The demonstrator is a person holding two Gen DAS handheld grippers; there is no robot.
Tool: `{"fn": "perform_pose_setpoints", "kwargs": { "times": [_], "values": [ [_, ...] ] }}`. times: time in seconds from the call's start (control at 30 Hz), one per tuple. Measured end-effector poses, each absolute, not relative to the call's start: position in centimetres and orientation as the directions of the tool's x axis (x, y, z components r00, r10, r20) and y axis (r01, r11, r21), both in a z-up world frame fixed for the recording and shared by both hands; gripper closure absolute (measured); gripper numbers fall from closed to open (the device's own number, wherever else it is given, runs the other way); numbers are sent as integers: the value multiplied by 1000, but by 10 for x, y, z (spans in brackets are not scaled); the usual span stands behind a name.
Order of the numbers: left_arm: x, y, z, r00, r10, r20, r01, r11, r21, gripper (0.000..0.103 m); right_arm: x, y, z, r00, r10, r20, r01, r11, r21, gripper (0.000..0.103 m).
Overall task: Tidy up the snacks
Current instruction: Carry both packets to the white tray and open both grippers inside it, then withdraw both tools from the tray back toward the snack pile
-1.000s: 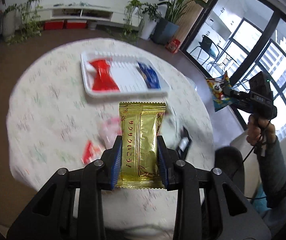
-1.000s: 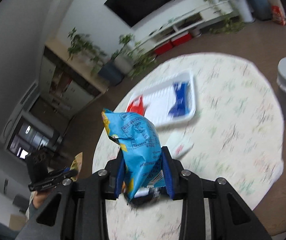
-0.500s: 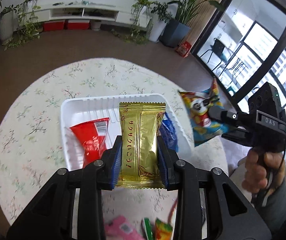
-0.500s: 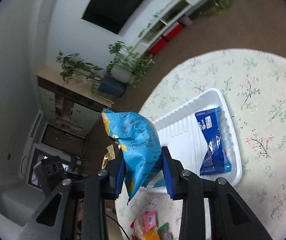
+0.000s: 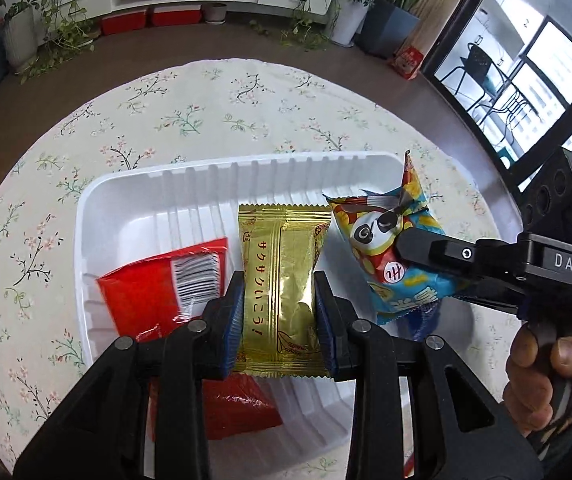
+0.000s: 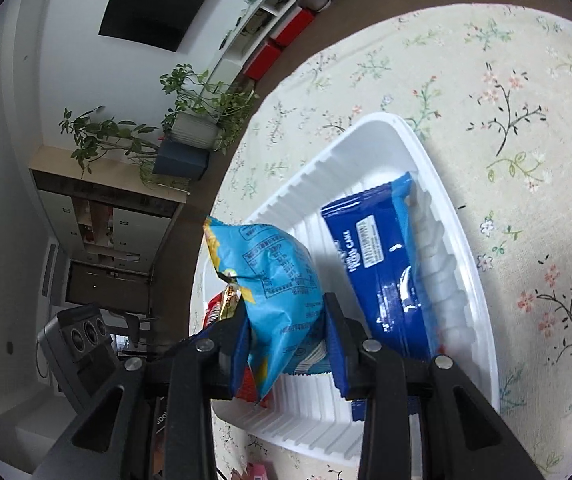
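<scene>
My left gripper (image 5: pixel 280 316) is shut on a gold foil snack packet (image 5: pixel 282 280), held upright over the middle of the white ribbed tray (image 5: pixel 214 172). A red packet (image 5: pixel 154 292) lies in the tray's left part. My right gripper (image 6: pixel 286 340) is shut on a light blue snack bag (image 6: pixel 274 276), which hangs over the tray (image 6: pixel 438 184) beside a dark blue packet (image 6: pixel 382 264) lying along the tray's right side. In the left wrist view the blue bag (image 5: pixel 390 256) with its cartoon face hangs just right of the gold packet, above the tray's right part.
The tray sits on a round table with a floral cloth (image 5: pixel 214 108). A hand (image 5: pixel 542 376) grips the right tool's handle. More small packets (image 6: pixel 258 472) lie on the cloth by the tray's near edge. Potted plants and a low white shelf line the far wall.
Both grippers have come forward and down over the tray with their packets. The tray now fills the middle of both views. The right gripper has rolled, tilting its view.
</scene>
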State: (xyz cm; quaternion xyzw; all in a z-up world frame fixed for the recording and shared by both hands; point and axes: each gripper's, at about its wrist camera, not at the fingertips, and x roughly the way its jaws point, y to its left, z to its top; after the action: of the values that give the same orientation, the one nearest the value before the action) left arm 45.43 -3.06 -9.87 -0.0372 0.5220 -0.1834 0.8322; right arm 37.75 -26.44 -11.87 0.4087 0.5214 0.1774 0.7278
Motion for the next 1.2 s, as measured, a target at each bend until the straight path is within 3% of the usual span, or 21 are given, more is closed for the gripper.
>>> {"fn": "perform_pose_setpoints", "kwargs": {
  "times": [0.47,0.53,0.6,0.97,1.03,1.07,1.2],
  "values": [
    [464,-43,-114,401,-303,-864,252,944,-215,71,390,-254,-127,371,672,-641,185,624,760,64],
    [457,-40,-110,405,-315,-858,253,941,-226,63,388,-257,-126,374,675,-636,191,615,765,63],
    [454,-40,-107,409,-326,-853,260,937,-233,56,386,-259,-125,374,681,-630,196,606,771,59],
    [429,-22,-71,469,-350,-811,244,934,-262,52,373,-273,-108,417,660,-624,205,601,773,42],
    [415,-13,-55,491,-368,-789,243,928,-282,46,367,-276,-100,433,663,-610,201,589,783,37],
    [409,-8,-47,504,-379,-776,244,924,-293,37,363,-279,-96,442,665,-601,193,584,788,34],
    [380,9,-18,538,-406,-738,262,913,-312,28,341,-292,-77,487,668,-562,178,554,813,23]
  ]
}}
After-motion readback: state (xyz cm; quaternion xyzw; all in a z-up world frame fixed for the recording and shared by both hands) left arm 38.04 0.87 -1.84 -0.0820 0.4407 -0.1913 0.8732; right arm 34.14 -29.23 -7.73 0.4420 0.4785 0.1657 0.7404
